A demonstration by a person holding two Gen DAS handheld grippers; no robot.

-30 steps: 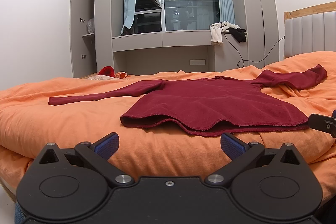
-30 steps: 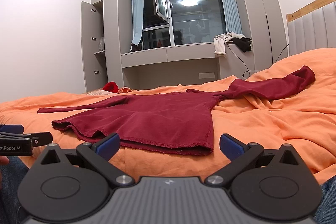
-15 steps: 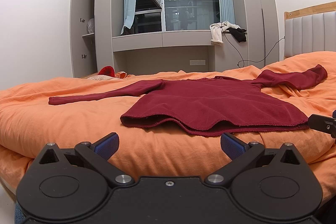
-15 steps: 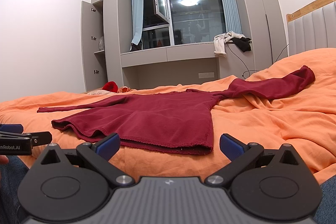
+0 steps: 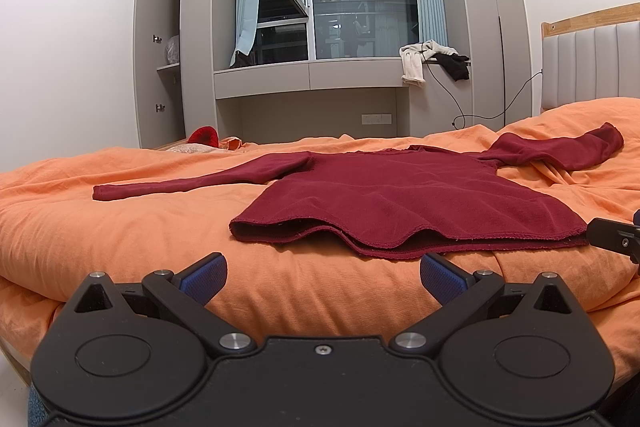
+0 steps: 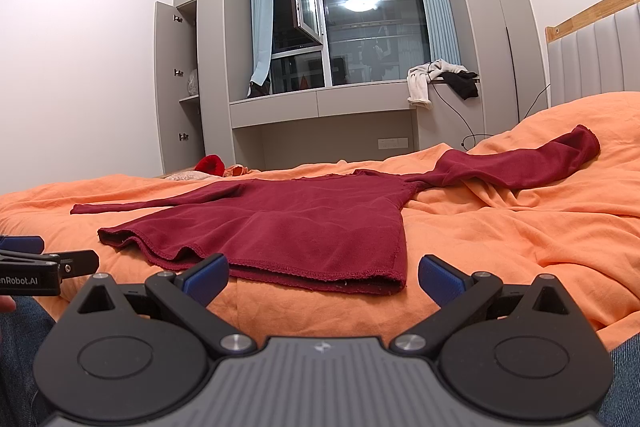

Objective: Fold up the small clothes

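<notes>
A dark red long-sleeved top (image 5: 396,195) lies flat on the orange bedcover (image 5: 120,227), hem toward me, both sleeves spread out to the sides. It also shows in the right wrist view (image 6: 288,227). My left gripper (image 5: 323,273) is open and empty, just short of the hem. My right gripper (image 6: 323,273) is open and empty, its left finger near the hem's right part. Each gripper's tip shows at the edge of the other's view.
A grey padded headboard (image 5: 592,63) stands at the right. Beyond the bed are a window sill with white and black clothes (image 5: 432,59), an open cupboard (image 5: 160,67) and a red item (image 5: 204,137) at the bed's far edge.
The right gripper has edged slightly closer to the top's hem. The left gripper has not moved.
</notes>
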